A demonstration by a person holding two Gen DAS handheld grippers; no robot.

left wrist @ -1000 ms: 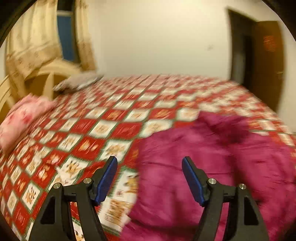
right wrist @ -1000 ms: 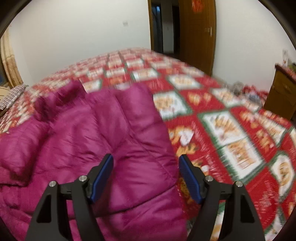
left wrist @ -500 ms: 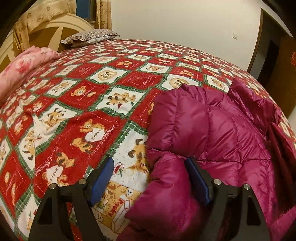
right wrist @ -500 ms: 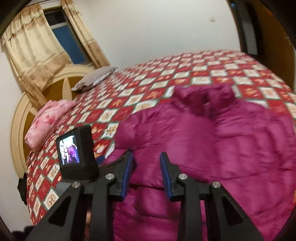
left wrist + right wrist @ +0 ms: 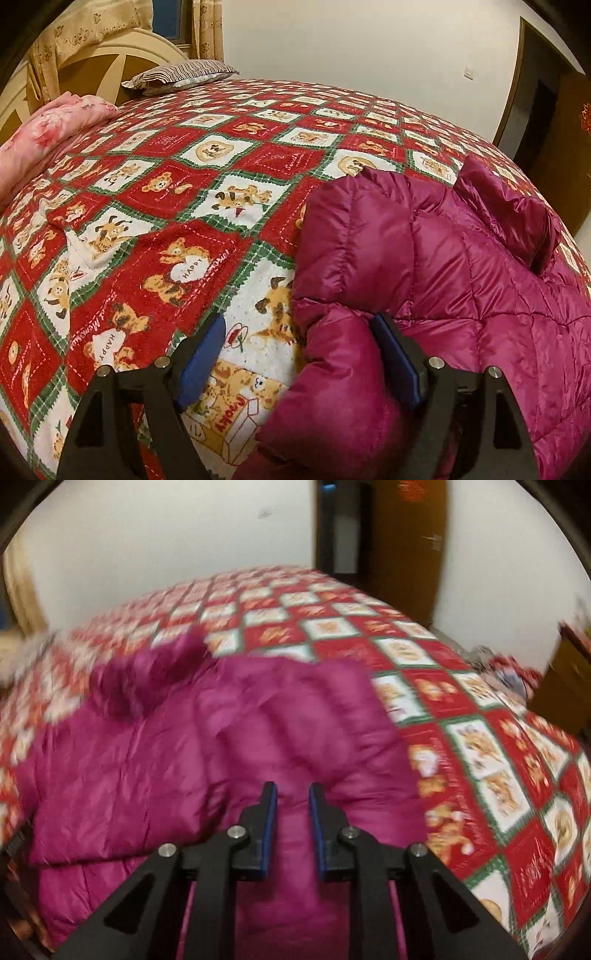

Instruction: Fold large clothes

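Both grippers at magenta puffer jacket (image 5: pixel 461 266) on bed (image 5: pixel 207 177); right gripper (image 5: pixel 291 827) just narrowed, pinching a fold; left gripper (image 5: pixel 299 354) wide, sleeve between, unclamped; slick fabric could slip w/ uneven lift.

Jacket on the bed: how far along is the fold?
Early. The jacket lies spread and puffy on the bedspread, with no neat fold visible. In hand: the right gripper has just closed on a ridge of it; the left gripper stands open around a sleeve end. Folding remains.
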